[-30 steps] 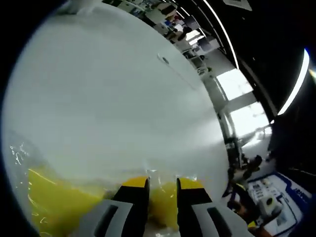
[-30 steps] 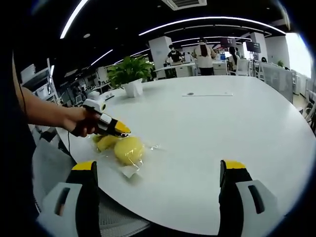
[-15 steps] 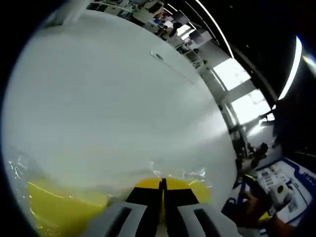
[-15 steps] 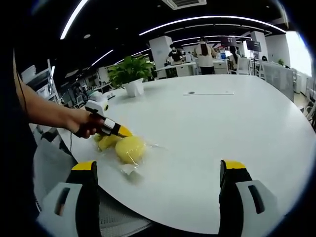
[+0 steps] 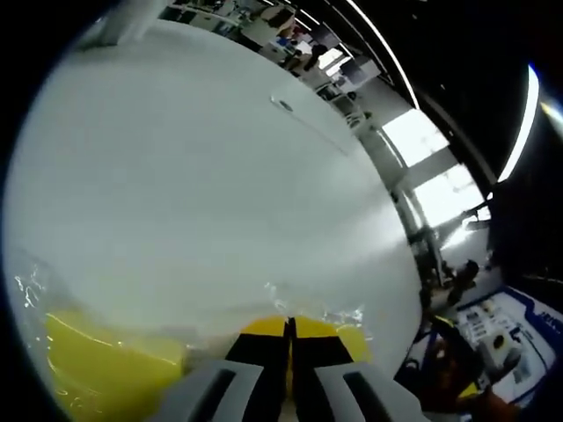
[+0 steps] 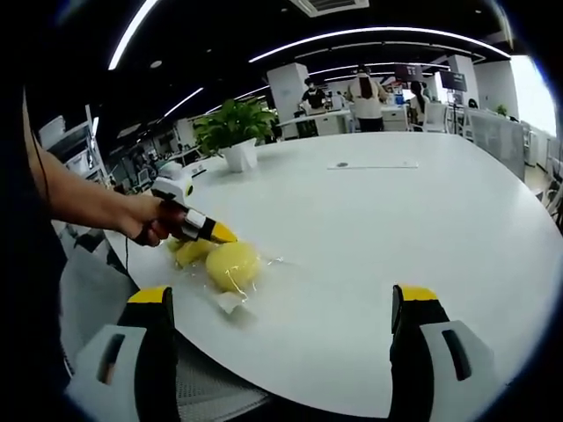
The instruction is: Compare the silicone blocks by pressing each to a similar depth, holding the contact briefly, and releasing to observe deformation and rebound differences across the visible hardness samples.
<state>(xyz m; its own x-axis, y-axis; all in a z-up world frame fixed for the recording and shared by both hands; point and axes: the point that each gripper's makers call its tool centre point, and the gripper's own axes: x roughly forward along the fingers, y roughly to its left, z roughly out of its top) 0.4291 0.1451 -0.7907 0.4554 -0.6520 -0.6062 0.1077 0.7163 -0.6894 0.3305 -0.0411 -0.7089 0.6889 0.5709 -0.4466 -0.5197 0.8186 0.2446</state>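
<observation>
Two yellow silicone blocks in clear plastic wrap lie near the white table's edge: a rounded one [image 6: 231, 264] and a smaller one [image 6: 192, 252] behind it. A hand holds my left gripper [image 6: 218, 234] with its yellow tips down on the blocks. In the left gripper view, the left gripper [image 5: 288, 323] is shut, jaws pressed together. One yellow block [image 5: 356, 339] peeks out beside the tips and another yellow block [image 5: 97, 369] lies at lower left. My right gripper [image 6: 281, 297] hangs back from the blocks, open wide, with nothing between its jaws.
The round white table [image 6: 396, 220] stretches far beyond the blocks. A potted plant [image 6: 230, 132] stands at its far left edge. People [image 6: 362, 92] stand at desks in the background. A grey chair [image 6: 88, 290] sits below the table edge at left.
One second ago the left jaws stood apart around a yellow block; they have since shut together. The right gripper has stayed put.
</observation>
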